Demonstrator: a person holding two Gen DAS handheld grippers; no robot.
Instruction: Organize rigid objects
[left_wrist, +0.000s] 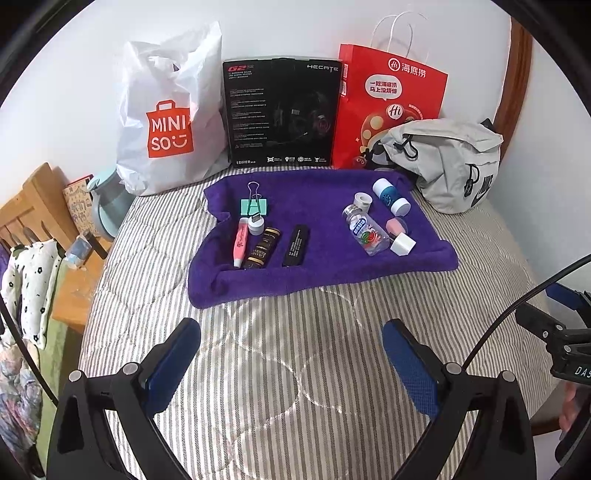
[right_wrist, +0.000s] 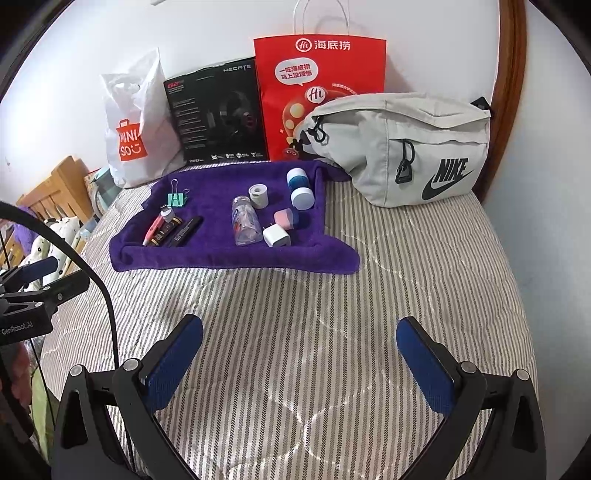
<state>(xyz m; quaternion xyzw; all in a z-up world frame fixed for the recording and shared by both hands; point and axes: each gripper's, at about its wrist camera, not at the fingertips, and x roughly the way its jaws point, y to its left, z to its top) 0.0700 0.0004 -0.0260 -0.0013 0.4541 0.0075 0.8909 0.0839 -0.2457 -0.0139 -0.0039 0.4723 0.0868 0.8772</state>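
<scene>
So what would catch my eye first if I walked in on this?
Probably the purple towel spread on the striped bedcover, with small items in two clusters on it. Behind it, against the wall, stands a bright red paper bag, with a grey Nike waist bag to its right.

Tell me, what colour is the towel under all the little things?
Purple. The towel shows best in the right wrist view.

Plush purple towel (left_wrist: 325, 273) on quilted striped cloth bedcover (left_wrist: 295, 369); clear, apparently plastic bottle (left_wrist: 364, 230); glossy red paper bag (right_wrist: 321, 96).
</scene>
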